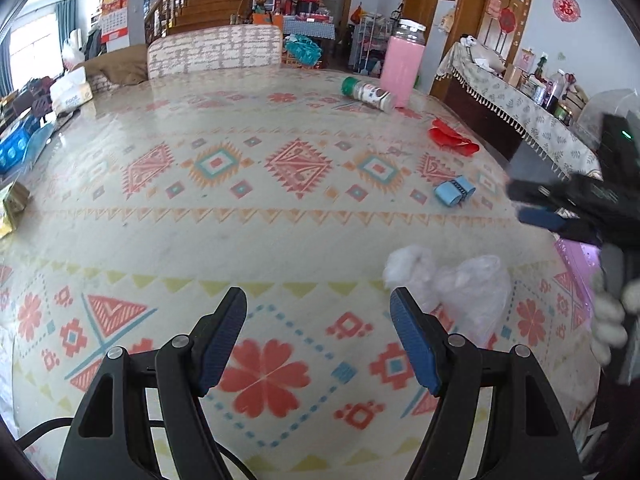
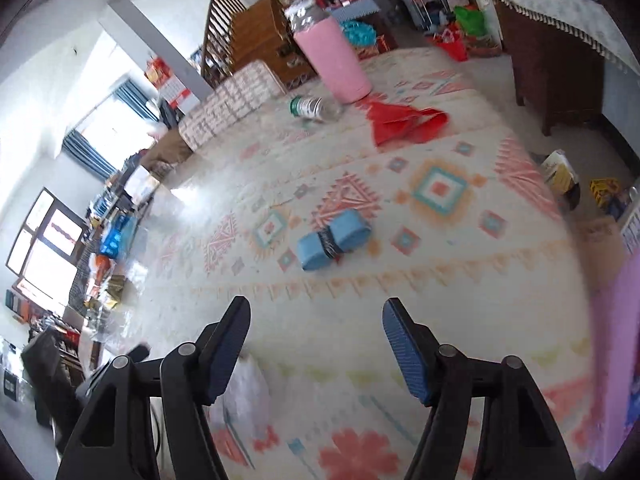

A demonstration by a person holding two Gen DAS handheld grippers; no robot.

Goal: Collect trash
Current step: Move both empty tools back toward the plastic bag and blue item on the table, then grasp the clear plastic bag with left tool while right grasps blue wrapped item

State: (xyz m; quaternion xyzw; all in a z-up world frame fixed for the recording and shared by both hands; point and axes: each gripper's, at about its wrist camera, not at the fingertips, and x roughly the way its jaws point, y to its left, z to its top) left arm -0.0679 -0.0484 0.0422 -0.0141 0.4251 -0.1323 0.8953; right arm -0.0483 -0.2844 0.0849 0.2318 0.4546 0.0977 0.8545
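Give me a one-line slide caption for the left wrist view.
Open left tongs over a patterned tablecloth, beside a crumpled clear plastic bag; right tongs enter from the right.

My left gripper (image 1: 318, 300) hangs over bare tablecloth (image 1: 256, 216); nothing between the jaws, open run ahead to the far chair (image 1: 214, 46). Clear bag (image 1: 468, 284) lies just right of my right finger. My right gripper (image 2: 316, 312) also has bare cloth under the jaws. Blue roll (image 2: 334, 238) sits ahead, middle of the path. Beyond it, red scrap (image 2: 404, 120), fallen bottle (image 2: 316, 107) and pink jar (image 2: 334, 58) crowd the far end. Table's left edge is lined with clutter.
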